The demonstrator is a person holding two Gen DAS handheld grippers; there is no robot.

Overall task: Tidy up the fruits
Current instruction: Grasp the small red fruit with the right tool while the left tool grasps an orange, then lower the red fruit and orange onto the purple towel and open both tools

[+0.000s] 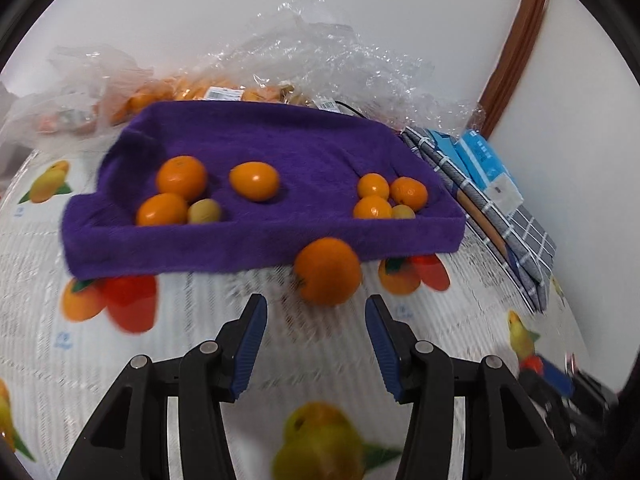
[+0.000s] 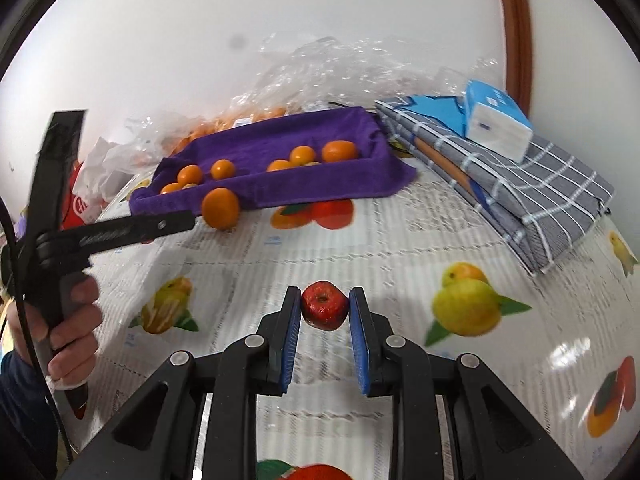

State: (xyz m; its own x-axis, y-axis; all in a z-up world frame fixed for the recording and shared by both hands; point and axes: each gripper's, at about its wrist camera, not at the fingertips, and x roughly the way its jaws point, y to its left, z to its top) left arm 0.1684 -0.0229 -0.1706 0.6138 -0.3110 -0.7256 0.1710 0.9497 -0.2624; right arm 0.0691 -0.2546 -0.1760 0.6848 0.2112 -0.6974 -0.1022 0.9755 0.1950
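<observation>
A purple towel-lined tray (image 1: 224, 246) holds several oranges and small yellowish fruits in two groups. One loose orange (image 1: 327, 271) lies on the tablecloth just before the tray's front edge. My left gripper (image 1: 316, 310) is open and empty, just short of that orange. In the right wrist view my right gripper (image 2: 325, 300) is shut on a small red apple (image 2: 324, 305), low over the tablecloth. The tray (image 2: 280, 196), the loose orange (image 2: 220, 208) and the left gripper's body (image 2: 120, 234) show farther back on the left.
Clear plastic bags of oranges (image 1: 224, 92) lie behind the tray. A folded grey checked cloth (image 2: 520, 192) with a blue tissue pack (image 2: 496, 120) lies to the right. The tablecloth (image 2: 400, 240) has printed fruit pictures. The wall stands close behind.
</observation>
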